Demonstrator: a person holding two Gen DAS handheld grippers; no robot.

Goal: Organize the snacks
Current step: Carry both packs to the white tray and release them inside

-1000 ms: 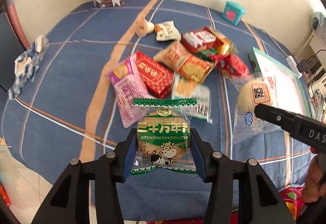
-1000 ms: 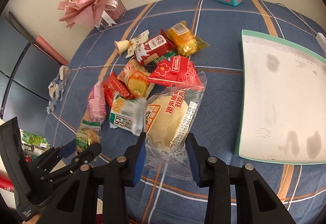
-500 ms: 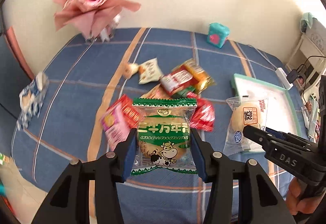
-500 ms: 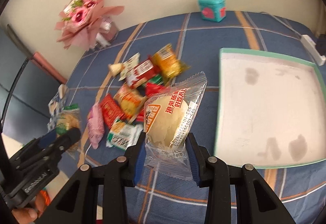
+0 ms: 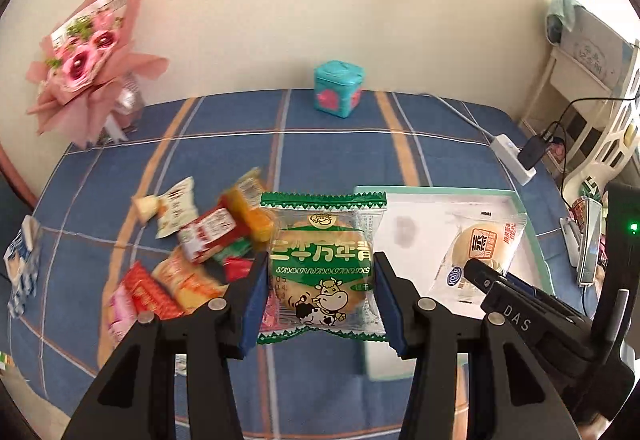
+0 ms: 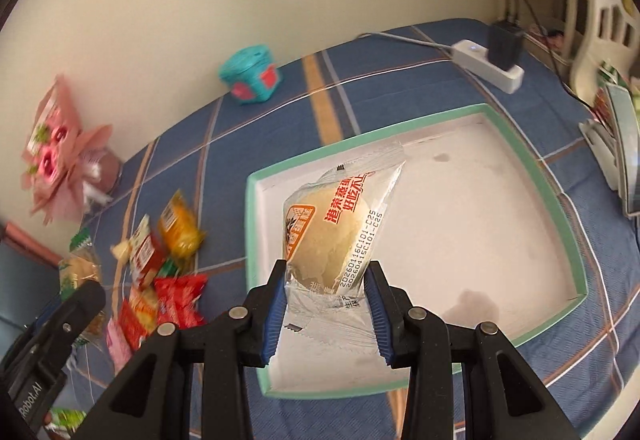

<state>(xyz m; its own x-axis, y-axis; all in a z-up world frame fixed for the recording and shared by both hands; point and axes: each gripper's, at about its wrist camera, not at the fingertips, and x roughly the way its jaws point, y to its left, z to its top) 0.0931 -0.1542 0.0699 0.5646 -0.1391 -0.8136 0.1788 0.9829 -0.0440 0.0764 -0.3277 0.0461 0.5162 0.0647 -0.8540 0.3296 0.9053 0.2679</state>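
Your left hand-held gripper (image 5: 320, 304) squeezes the green cookie pack (image 5: 323, 260), held above the tray's (image 6: 556, 200) left edge. Your right hand-held gripper (image 6: 326, 306) squeezes the bun pack (image 6: 336, 236) over the tray. Other snacks (image 5: 200, 252) lie left of the tray.
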